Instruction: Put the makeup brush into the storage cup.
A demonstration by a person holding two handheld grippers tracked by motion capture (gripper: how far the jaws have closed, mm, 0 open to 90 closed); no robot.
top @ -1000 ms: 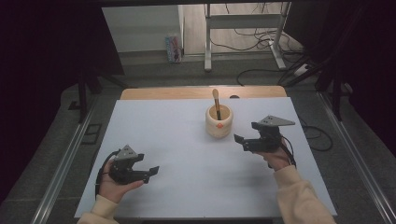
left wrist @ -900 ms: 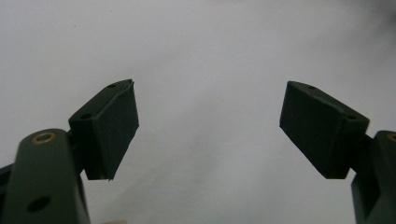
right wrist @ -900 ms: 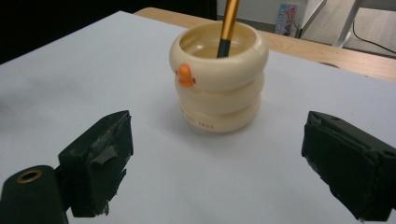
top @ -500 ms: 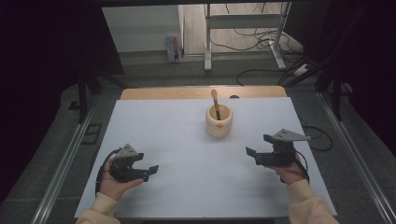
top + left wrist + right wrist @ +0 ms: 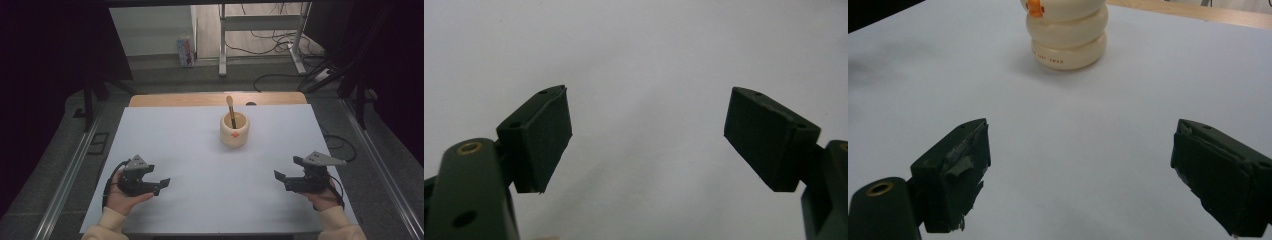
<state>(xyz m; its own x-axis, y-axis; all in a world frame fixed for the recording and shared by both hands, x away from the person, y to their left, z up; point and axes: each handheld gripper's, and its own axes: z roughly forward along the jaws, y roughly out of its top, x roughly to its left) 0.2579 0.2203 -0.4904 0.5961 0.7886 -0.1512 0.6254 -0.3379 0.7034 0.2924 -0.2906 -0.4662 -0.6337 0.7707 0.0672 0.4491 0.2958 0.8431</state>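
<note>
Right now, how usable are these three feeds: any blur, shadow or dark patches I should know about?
High view: evenly lit white table, black surroundings at both sides, cup sharp. Left gripper view: the left tool reads as near-silhouette against bare grey-white surface, dimmer toward the corners. Right gripper view: right tool slightly soft, the cup casts a faint shadow and is cut off at the top.

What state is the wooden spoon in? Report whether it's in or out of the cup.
In: the wooden spoon stands inside the cream cup, handle rising above its rim.
</note>
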